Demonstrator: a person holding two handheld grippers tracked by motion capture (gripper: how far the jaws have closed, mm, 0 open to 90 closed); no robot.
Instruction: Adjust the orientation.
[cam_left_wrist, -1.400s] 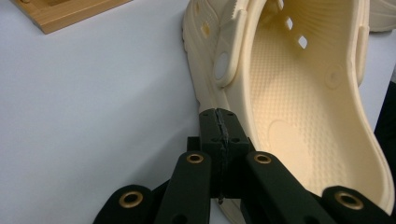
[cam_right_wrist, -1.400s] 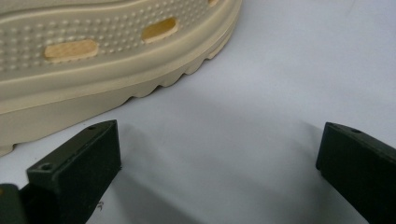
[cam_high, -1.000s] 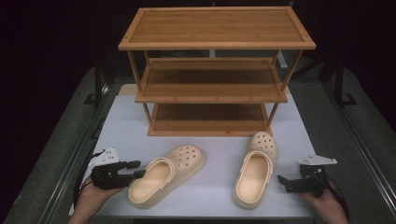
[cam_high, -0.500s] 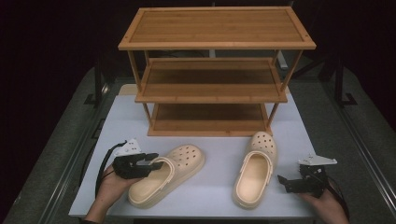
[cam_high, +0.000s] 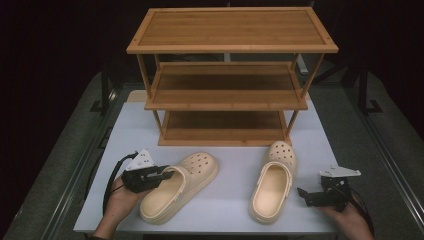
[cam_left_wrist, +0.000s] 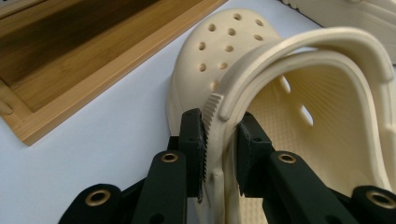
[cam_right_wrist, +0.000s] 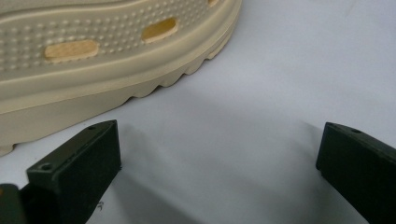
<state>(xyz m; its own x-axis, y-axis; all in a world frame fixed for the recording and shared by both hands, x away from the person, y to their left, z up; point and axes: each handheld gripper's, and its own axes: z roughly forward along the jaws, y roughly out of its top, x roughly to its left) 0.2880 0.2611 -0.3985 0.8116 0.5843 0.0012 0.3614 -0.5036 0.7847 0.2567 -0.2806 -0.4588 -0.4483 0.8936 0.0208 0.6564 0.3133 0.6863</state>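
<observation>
Two cream clogs lie on the white table in front of a bamboo shoe rack (cam_high: 231, 104). My left gripper (cam_high: 166, 175) (cam_left_wrist: 219, 128) straddles the side wall of the left clog (cam_high: 182, 186) (cam_left_wrist: 299, 88) near its heel strap. Its jaws have just been closing, and both pads now touch the wall between them. The right clog (cam_high: 272, 182) (cam_right_wrist: 84, 51) lies toe toward the rack. My right gripper (cam_high: 305, 196) (cam_right_wrist: 219, 144) rests open on the table just right of that clog's heel, with nothing but bare table between its jaws.
The rack has three shelves, all bare, and its lowest shelf (cam_left_wrist: 65, 56) is just beyond the left clog's toe. The white table top (cam_high: 235, 167) ends close in front of both hands. Dark floor and rails flank the table.
My left hand moved right from the table's left side to the left clog and set its jaws over the clog's side wall, closing them. The right hand has not moved.
</observation>
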